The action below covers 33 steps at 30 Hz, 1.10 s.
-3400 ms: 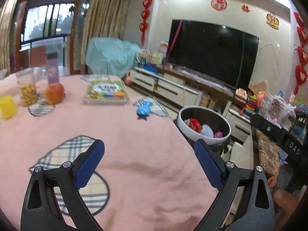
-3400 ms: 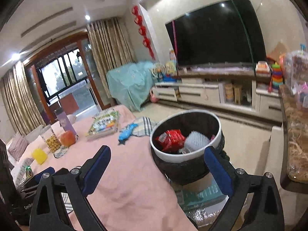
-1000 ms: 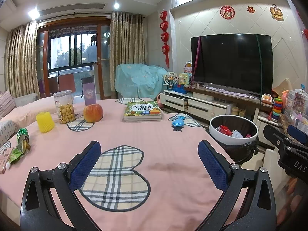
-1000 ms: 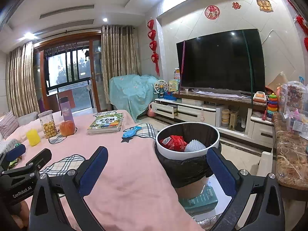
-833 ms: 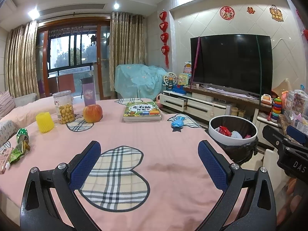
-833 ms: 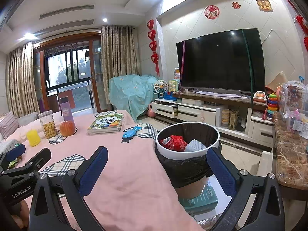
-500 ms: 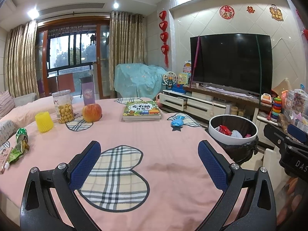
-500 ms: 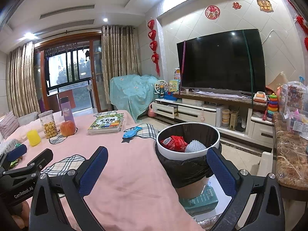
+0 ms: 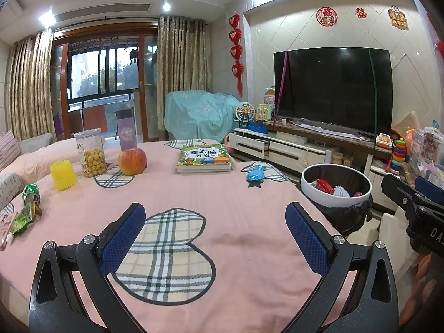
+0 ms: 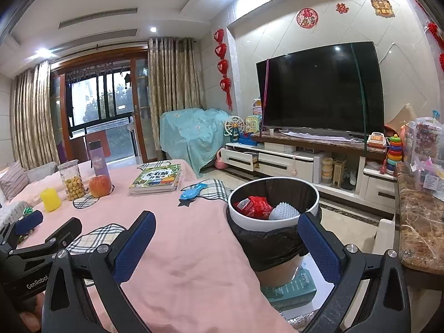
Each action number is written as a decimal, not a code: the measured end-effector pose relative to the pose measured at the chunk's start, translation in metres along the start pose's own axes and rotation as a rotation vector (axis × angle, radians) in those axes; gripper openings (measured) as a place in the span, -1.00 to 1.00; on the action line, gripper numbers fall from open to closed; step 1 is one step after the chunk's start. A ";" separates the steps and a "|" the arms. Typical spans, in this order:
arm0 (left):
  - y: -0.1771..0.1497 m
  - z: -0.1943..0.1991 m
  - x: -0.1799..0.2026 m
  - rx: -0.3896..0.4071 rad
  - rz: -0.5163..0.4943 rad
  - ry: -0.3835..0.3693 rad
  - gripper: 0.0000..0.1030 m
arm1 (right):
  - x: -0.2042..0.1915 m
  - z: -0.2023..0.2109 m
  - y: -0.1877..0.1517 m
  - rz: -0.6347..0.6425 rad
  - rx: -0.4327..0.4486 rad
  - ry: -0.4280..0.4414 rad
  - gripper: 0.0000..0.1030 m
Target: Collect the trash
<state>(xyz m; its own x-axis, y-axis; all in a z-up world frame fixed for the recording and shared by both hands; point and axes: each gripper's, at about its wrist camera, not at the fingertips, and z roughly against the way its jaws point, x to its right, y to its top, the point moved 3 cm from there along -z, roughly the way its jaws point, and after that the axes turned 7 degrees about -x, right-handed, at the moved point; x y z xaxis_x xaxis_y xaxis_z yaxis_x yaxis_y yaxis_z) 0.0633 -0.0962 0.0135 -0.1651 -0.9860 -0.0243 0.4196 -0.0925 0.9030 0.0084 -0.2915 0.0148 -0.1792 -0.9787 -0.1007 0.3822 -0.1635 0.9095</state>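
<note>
Trash bin (image 10: 273, 223) beside the right edge of the table, white-rimmed with a black liner, already holding a red packet (image 10: 254, 206) and a white ridged piece (image 10: 283, 211). More trash at the near left edge of the table: green wrappers (image 9: 26, 213), crumpled, lying on the pink cloth (image 9: 194, 194). Left gripper (image 9: 215, 238) held over the near part of the cloth, jaws wide, nothing between them. Right gripper (image 10: 226, 245) held toward the bin, jaws wide as well and empty. Farther back on the table: yellow cup (image 9: 63, 174), jar of yellow balls (image 9: 90, 152), apple (image 9: 132, 161), purple bottle (image 9: 126, 133), book (image 9: 204, 158), and a blue toy (image 9: 255, 174) near the right edge. Television (image 10: 319, 91) on the far wall.
</note>
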 end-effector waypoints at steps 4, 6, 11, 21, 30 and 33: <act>-0.001 -0.001 0.000 -0.002 -0.002 -0.001 1.00 | -0.002 -0.001 0.000 -0.005 -0.001 0.005 1.00; -0.001 -0.001 0.000 -0.003 -0.002 -0.002 1.00 | -0.002 -0.001 0.000 -0.005 -0.001 0.004 1.00; -0.001 -0.002 0.000 -0.003 -0.002 -0.002 1.00 | -0.004 0.000 -0.001 -0.009 -0.003 0.008 1.00; -0.004 -0.002 0.001 -0.002 -0.010 -0.005 1.00 | -0.004 0.000 -0.002 -0.009 -0.003 0.009 1.00; -0.004 -0.001 0.001 -0.004 -0.010 -0.005 1.00 | -0.004 0.000 -0.002 -0.011 -0.005 0.009 1.00; -0.004 -0.001 0.001 -0.003 -0.010 -0.005 1.00 | -0.004 0.000 -0.002 -0.010 -0.006 0.009 1.00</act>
<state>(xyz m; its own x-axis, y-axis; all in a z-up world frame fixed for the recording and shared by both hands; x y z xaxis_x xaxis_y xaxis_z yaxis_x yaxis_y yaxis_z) 0.0628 -0.0969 0.0095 -0.1738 -0.9843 -0.0314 0.4209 -0.1031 0.9013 0.0085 -0.2876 0.0128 -0.1752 -0.9780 -0.1132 0.3860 -0.1740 0.9059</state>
